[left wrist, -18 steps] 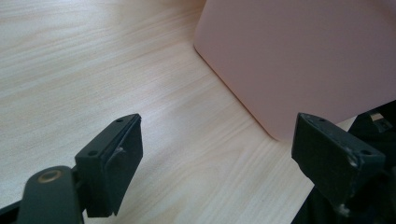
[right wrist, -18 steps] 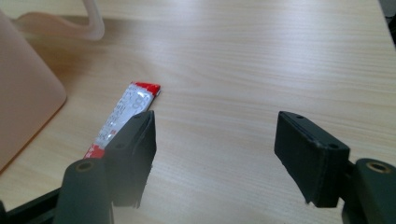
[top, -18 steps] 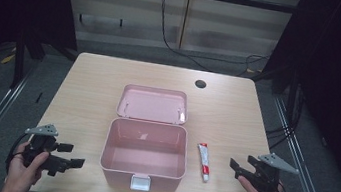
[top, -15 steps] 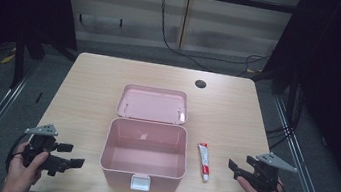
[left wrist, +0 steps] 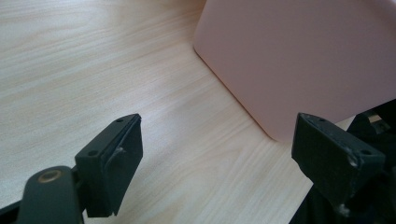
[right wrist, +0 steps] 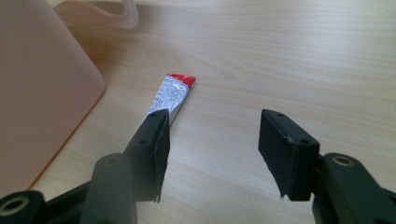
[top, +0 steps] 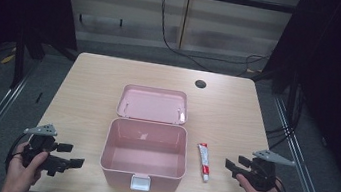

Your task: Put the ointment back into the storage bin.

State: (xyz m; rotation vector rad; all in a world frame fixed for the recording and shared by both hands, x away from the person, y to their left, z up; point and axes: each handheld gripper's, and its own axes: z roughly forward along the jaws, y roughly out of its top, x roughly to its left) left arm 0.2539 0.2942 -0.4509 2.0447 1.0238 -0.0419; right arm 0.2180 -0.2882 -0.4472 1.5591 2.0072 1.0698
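Left gripper [top: 65, 154]: jaws stand wide apart with nothing between them, held low over the desk [top: 87, 99]. In the left gripper view, the pink box [left wrist: 299, 60] lies ahead of the jaws and toward the right-hand one, apart from both.

Box [top: 144, 153]: open and empty, lid [top: 153, 104] folded back flat on the desk behind it, white latch [top: 139, 182] on the near wall.

Tube [top: 204, 161]: lies flat on the desk just beside the box's right wall, outside it. In the right gripper view the tube [right wrist: 172, 95] lies ahead of the jaws, its near end hidden behind the left-hand jaw tip; whether the two touch cannot be told.

Right gripper [top: 235, 166]: jaws open, gripping nothing, pointed toward the tube and near it.

Progress, as judged: the box is ready to receive, and nothing has gone in. The tube is not yet grasped; pick-up, transfer into the box and presumably closing the lid remain.

Writing: the tube carries grey print on white below a red end band. The characters are too small and blurred to read. No brand can be made out on the box.
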